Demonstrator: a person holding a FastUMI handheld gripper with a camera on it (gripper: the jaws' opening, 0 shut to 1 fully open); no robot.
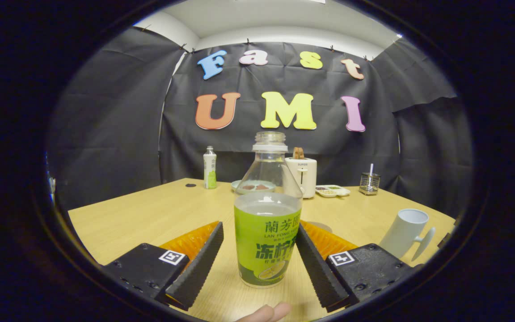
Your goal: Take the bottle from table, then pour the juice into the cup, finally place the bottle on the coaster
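A clear bottle (268, 232) with a green label and no cap stands upright on the wooden table (150, 219), directly between my fingers. My gripper (260, 228) is open around it. The right finger lies at or against the label; a narrow gap shows between the left finger and the bottle. The liquid level sits near the top of the label. A white cup (404, 232) with a handle stands to the right, beyond the right finger. A small pale round disc (322, 226), perhaps the coaster, peeks out just behind the right finger.
At the far side of the table stand a small white-and-green bottle (210, 167), a plate (239, 184), a white toaster (303, 176), a divided tray (332, 191) and a wire holder (369, 183). A person's fingertip (266, 313) shows near the table's front edge.
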